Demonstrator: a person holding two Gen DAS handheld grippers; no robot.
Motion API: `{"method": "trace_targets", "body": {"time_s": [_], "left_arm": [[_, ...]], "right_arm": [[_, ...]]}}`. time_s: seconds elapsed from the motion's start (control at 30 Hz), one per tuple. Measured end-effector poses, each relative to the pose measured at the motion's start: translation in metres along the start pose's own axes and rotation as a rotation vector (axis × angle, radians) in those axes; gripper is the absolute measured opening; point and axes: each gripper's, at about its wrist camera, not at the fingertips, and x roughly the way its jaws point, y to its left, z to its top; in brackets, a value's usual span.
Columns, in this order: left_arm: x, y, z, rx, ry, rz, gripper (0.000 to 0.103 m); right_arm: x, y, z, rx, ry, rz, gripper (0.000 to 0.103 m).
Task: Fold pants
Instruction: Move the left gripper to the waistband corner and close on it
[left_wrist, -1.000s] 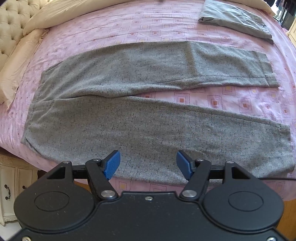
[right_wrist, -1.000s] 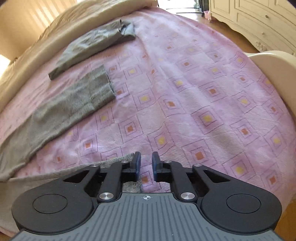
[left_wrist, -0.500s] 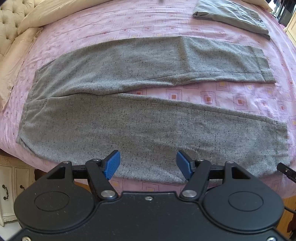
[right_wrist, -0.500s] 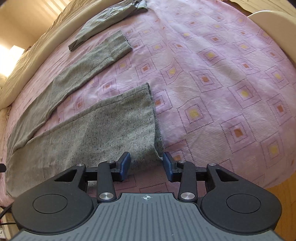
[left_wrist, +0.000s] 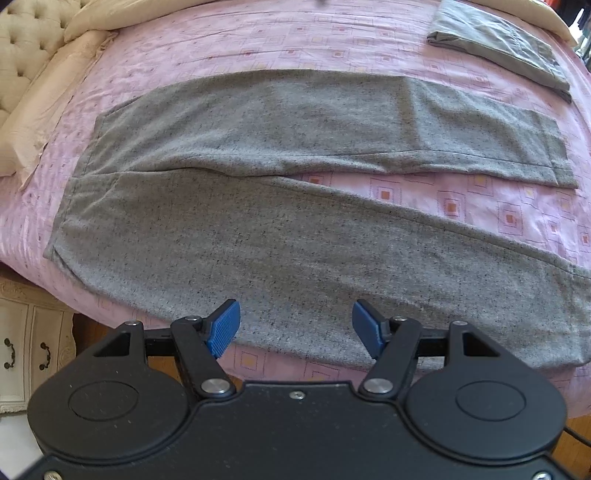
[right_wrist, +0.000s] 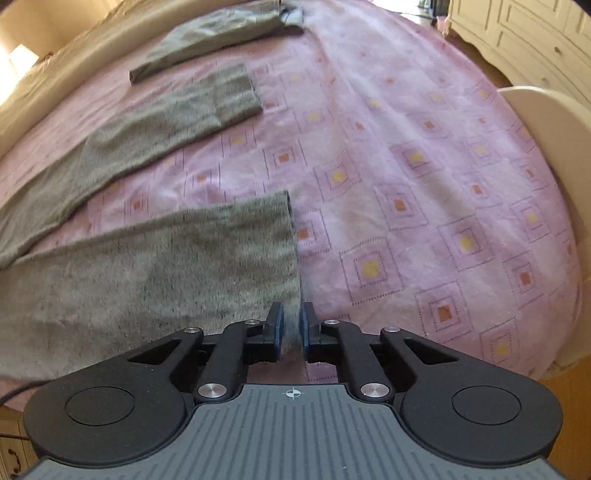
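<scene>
Grey speckled pants (left_wrist: 295, 240) lie flat across the pink bed cover (left_wrist: 258, 37), waist to the left, both legs stretched right with a gap between them. My left gripper (left_wrist: 295, 326) hovers open over the near leg's front edge, with nothing between its blue pads. In the right wrist view the near leg (right_wrist: 166, 277) ends at its hem. The hem's front corner sits between the pads of my right gripper (right_wrist: 291, 328), whose jaws are closing on it. The far leg (right_wrist: 147, 125) lies beyond.
A folded grey garment (left_wrist: 498, 40) rests at the far right of the bed, also seen as a folded grey garment (right_wrist: 214, 40). Cream pillows (left_wrist: 48, 110) and a tufted headboard (left_wrist: 22, 44) are on the left. A nightstand (left_wrist: 26, 343), a cream footboard (right_wrist: 546, 110) and a dresser (right_wrist: 535, 33) surround the bed.
My right gripper moved along the hem of the near leg, opened wide around its front corner, then narrowed onto it. The left gripper stayed open and barely shifted.
</scene>
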Motion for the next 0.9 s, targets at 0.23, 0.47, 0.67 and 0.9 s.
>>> {"method": "trace_targets", "body": {"time_s": [0.23,0.47,0.67,0.9], "left_arm": [[0.014,0.021,-0.003,-0.050,0.017,0.072,0.069],[0.015,0.050,0.000,-0.120,0.022,0.111,0.069],[0.030,0.070,0.033,-0.132,0.013,0.123,0.069],[0.048,0.072,0.091,-0.106,-0.028,0.103,0.069]], "right_arm": [[-0.003,0.023,0.021,-0.128,-0.052,0.104,0.023],[0.025,0.049,0.032,-0.208,0.079,0.059,0.023],[0.023,0.078,0.105,-0.262,-0.052,0.098,0.023],[0.062,0.142,0.185,-0.521,-0.089,0.114,0.036]]}}
